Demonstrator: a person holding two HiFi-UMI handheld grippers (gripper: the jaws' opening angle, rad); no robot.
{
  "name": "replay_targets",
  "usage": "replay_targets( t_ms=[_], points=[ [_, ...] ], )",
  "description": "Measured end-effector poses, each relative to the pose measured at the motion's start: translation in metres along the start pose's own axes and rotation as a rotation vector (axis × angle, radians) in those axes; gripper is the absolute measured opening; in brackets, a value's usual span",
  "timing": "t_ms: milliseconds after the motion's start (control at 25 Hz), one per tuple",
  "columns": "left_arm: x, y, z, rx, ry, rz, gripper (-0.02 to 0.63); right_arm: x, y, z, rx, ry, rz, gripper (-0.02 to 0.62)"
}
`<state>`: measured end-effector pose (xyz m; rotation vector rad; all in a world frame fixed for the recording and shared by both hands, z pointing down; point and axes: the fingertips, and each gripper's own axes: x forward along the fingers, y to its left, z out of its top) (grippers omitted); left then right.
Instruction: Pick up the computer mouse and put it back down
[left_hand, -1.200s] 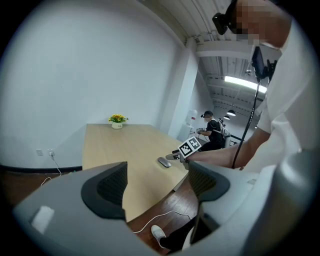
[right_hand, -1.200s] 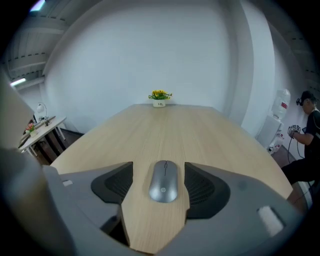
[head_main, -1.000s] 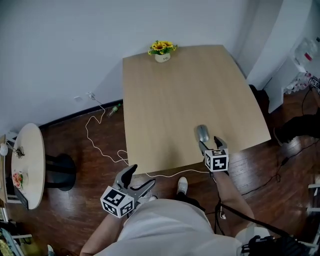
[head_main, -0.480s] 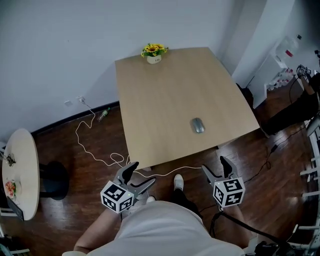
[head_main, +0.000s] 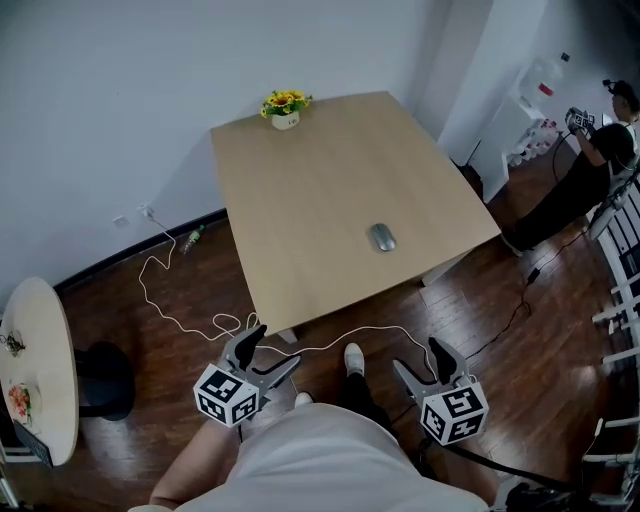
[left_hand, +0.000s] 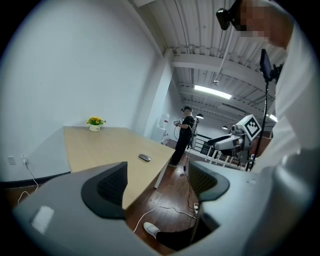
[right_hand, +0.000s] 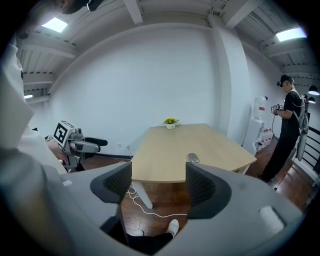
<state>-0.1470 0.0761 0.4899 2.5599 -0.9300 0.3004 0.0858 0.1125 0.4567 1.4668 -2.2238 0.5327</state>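
- Head view: grey oval computer mouse (head_main: 381, 237) lies on light wooden table (head_main: 300, 190), near an edge.
- Left gripper (head_main: 272, 348), right gripper (head_main: 417, 356): jaws wide apart, empty, off the table.
- Right gripper view: one jaw partly hides the mouse.

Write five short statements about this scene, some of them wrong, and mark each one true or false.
1. The computer mouse lies on the table, toward the person's right side. True.
2. The right gripper is shut on the mouse. False: its fingers are apart with nothing between them, and it is held over the floor, short of the table.
3. The left gripper has its fingers apart and holds nothing. True.
4. The flower pot stands right beside the mouse. False: it stands at the table's far edge, well apart from the mouse.
5. A white cable lies on the floor to the left of the table. True.
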Motion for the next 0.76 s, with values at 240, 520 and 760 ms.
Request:
replay_targets(
  t_ms=[240, 520, 760],
  points=[
    [-0.016, 0.001, -0.006, -0.002, -0.007, 0.016, 0.357, -0.005, 0.014, -0.001, -0.01, -0.007, 0.005, 0.337],
    [-0.039, 0.003, -0.016, -0.014, -0.022, 0.04, 0.357, -0.002, 0.029, -0.005, -0.024, -0.004, 0.014, 0.333],
    [-0.057, 0.005, -0.022, -0.017, -0.026, 0.053, 0.357, -0.002, 0.046, -0.003, -0.033, -0.011, 0.029, 0.33]
  ],
)
